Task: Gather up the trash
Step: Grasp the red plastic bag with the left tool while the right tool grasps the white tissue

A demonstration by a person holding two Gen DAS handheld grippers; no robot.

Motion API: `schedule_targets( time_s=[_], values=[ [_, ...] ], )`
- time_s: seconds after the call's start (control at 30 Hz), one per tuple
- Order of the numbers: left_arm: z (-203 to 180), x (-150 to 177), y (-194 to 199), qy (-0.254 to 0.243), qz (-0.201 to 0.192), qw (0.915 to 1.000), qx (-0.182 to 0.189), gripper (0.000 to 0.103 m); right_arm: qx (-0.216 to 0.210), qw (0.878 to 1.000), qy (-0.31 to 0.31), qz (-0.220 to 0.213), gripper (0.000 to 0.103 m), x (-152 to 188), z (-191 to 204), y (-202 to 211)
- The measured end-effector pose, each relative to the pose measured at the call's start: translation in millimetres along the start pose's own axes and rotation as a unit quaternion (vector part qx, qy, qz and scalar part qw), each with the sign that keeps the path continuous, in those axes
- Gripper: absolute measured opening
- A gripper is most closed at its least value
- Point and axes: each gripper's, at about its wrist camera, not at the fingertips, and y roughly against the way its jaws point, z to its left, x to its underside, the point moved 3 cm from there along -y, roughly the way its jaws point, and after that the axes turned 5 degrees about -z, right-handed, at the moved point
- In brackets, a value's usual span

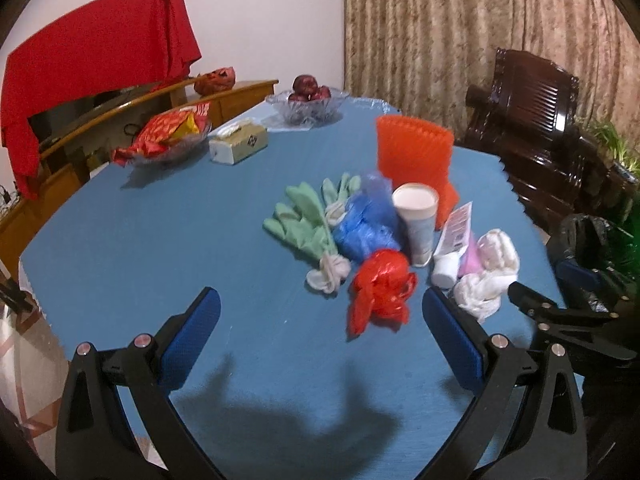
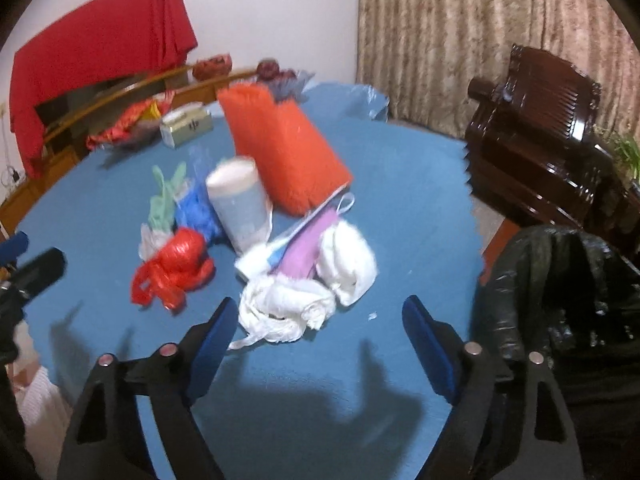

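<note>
A heap of trash lies on the blue table point(image 1: 160, 240): a crumpled red plastic bag point(image 1: 380, 290), green gloves point(image 1: 304, 220), a blue plastic bag point(image 1: 366, 224), a white paper cup point(image 1: 416, 224), a tube point(image 1: 450, 248) and white crumpled bags point(image 1: 490, 272). My left gripper point(image 1: 320, 312) is open, just short of the red bag point(image 2: 176, 272). My right gripper point(image 2: 320, 320) is open too, with the white crumpled bag point(image 2: 288, 308) between its blue pads, which do not press on it. A bin lined with black plastic point(image 2: 560, 300) stands at the table's right edge.
An orange mesh holder point(image 1: 414, 152) stands behind the heap. Further back are a tissue box point(image 1: 238, 142), a glass dish of snack packets point(image 1: 168, 138) and a fruit bowl point(image 1: 308, 106). A dark wooden chair point(image 1: 540, 120) stands at the right.
</note>
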Motion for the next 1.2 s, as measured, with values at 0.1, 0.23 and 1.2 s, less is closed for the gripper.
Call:
schedule_targets(
  time_s=[0.1, 0.23, 1.2],
  values=[
    [6, 4, -7, 0.003, 0.008, 1.0000, -0.004, 0.098, -0.005, 1.000, -0.001, 0.017, 0.077, 3, 4, -19],
    [9, 7, -17, 0.006, 0.022, 0.9997, -0.002, 0.098, -0.007, 0.999, 0.011, 0.034, 0.074, 8, 10, -36],
    [-53, 17, -79, -0.035, 0.043, 0.9978, 0.037, 0.069, -0.047, 0.998, 0.008, 0.033, 0.023, 0, -19, -7]
  ],
)
